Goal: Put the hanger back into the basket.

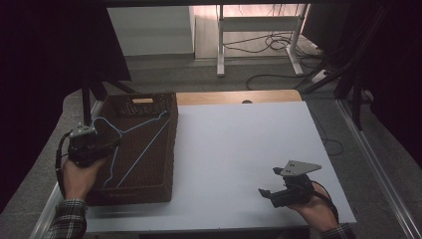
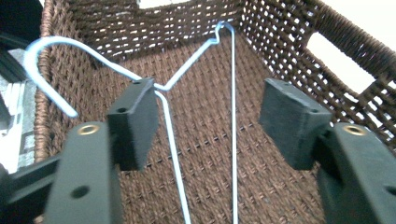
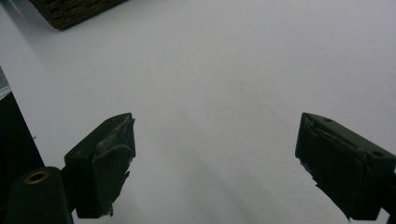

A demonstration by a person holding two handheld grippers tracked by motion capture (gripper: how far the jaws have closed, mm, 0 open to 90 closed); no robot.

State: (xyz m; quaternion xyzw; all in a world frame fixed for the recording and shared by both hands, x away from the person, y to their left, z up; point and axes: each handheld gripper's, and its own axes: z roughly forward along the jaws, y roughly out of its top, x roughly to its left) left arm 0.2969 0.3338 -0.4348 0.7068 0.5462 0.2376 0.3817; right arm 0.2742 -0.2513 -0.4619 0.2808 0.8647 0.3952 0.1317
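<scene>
While woven wicker basket (image 1: 164,149) cradles thin wire hanger (image 2: 196,74), left gripper (image 2: 208,116) gapes.

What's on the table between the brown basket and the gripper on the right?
Nothing. In the high view, only bare white table lies between the brown basket and the right gripper.

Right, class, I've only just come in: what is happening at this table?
A person works with a handheld gripper in each hand. The left gripper is at a brown woven basket on the table's left side, where a pale blue wire hanger lies. Its jaws are open; in the left gripper view they stand either side of the hanger's neck, not closed on it. The right gripper, also open, sits over the bare white table, holding nothing.
</scene>
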